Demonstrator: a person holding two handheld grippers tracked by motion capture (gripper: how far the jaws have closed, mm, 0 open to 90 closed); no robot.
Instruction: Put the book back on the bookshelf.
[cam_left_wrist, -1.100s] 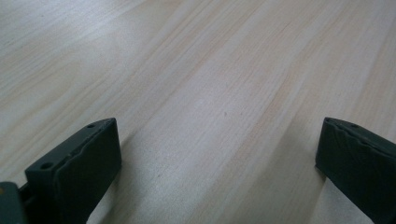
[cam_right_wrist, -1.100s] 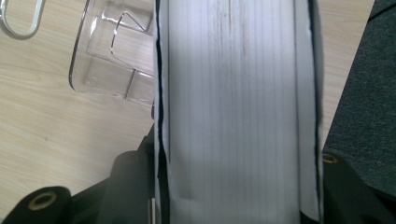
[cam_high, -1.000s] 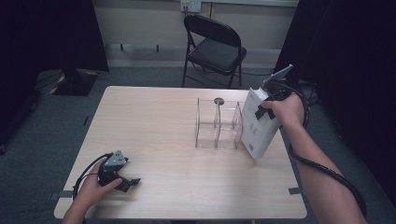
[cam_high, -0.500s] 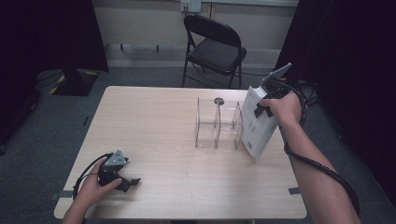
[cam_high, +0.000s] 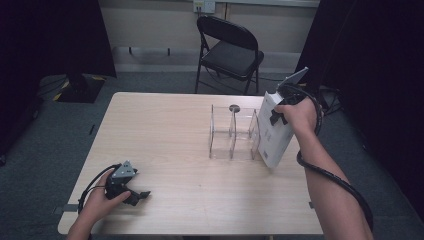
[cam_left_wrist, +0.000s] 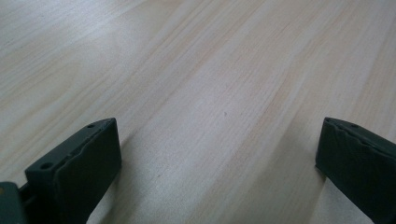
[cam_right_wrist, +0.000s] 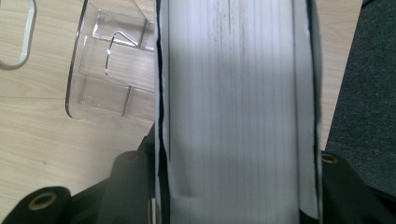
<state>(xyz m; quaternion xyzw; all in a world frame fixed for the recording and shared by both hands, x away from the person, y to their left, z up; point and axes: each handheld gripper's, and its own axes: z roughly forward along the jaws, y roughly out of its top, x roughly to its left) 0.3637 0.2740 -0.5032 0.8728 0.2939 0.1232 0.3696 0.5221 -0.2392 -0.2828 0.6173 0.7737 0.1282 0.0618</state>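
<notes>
A pale wood-grain worktop (cam_high: 190, 150) stands on grey carpet, a black folding chair (cam_high: 227, 50) behind it. The right hand-held gripper (cam_high: 280, 112) clamps a white book (cam_high: 272, 132), tilted just beside a clear acrylic rack (cam_high: 232, 132). The right gripper view adds the book's page edges (cam_right_wrist: 233, 107) between the jaws. The left hand-held gripper (cam_high: 137, 194) rests near the front left corner; its own view shows jaws wide apart over bare wood.

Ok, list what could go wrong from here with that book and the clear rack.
1. The right tongs grip the white book only near its top edge while it tilts, with its lower corner near the table's right edge; it could pivot or slip.
2. The clear rack looks light and stands right beside the book; a nudge could shove or tip it.
3. The left tongs rest open, far away, so nothing steadies the rack.
</notes>
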